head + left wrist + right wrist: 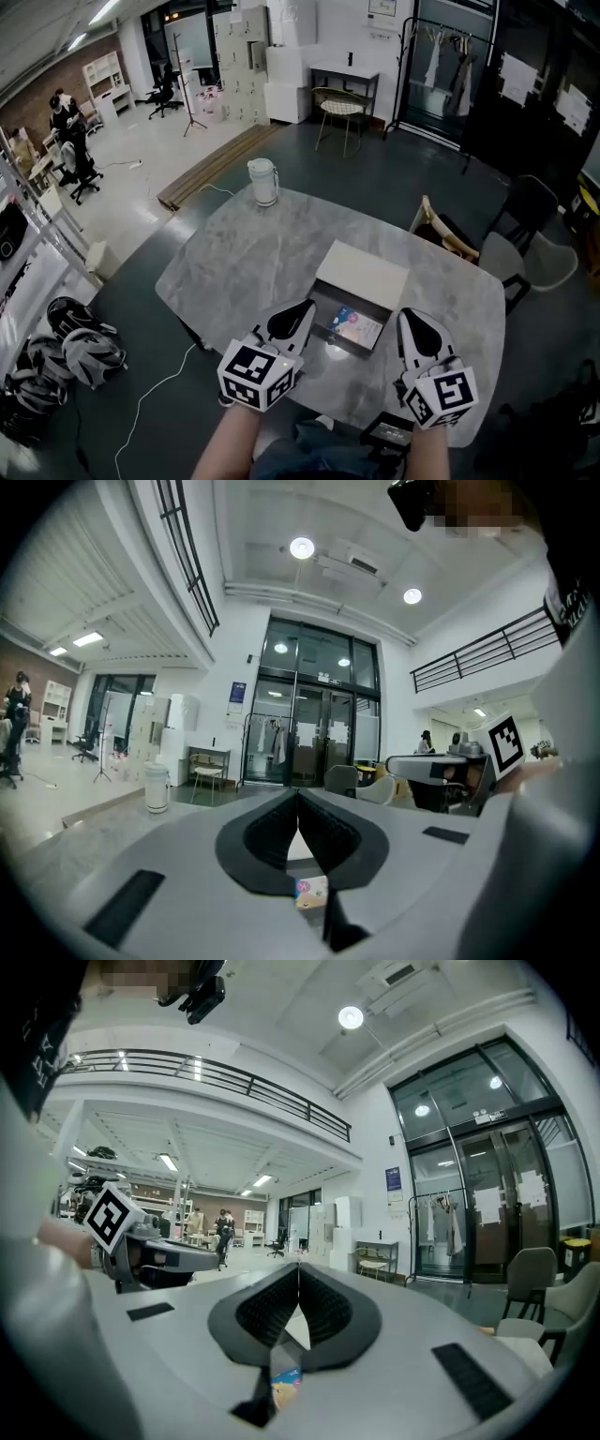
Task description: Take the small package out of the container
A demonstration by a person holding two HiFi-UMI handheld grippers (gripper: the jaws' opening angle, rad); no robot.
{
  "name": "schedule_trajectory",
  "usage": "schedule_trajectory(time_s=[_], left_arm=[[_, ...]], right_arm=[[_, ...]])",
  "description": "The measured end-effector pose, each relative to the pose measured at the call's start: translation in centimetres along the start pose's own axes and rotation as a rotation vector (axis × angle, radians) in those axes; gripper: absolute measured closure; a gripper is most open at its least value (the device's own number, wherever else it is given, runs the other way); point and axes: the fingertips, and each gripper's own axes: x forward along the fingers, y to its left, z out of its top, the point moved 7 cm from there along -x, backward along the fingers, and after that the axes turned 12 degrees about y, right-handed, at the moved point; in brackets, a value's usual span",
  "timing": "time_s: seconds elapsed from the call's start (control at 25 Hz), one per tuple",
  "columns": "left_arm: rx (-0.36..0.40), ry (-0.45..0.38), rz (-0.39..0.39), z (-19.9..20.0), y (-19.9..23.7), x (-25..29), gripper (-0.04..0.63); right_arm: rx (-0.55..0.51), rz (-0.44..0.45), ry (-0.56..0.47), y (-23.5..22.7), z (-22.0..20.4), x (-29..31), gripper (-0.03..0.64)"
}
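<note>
An open dark container [349,327] lies on the marble table [244,253] right in front of me, and its white lid [364,274] rests at its far side. A small colourful package [355,328] lies flat inside it. My left gripper [306,307] hovers just left of the container, jaws shut and empty. My right gripper [406,319] hovers just right of it, also shut and empty. In the left gripper view the pads meet at the left gripper [298,801] tips, with the package [311,890] below them. The right gripper view shows its right gripper [298,1277] shut above the package [285,1387].
A white jug [263,181] stands at the table's far edge and also shows as a jug [157,787] in the left gripper view. A wooden chair [442,234] is at the table's right side. Bags [66,347] lie on the floor to the left.
</note>
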Motion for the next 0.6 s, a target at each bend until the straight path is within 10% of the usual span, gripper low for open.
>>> schedule_trajectory(time_s=[0.24, 0.6], left_arm=[[-0.035, 0.068, -0.088, -0.2, 0.3, 3.8, 0.578], [-0.151, 0.312, -0.316, -2.4, 1.2, 9.6, 0.370]], right_arm=[[0.037, -0.053, 0.028, -2.6, -1.2, 0.4, 0.591], [0.123, -0.144, 0.085, -4.9, -3.3, 1.1, 0.591]])
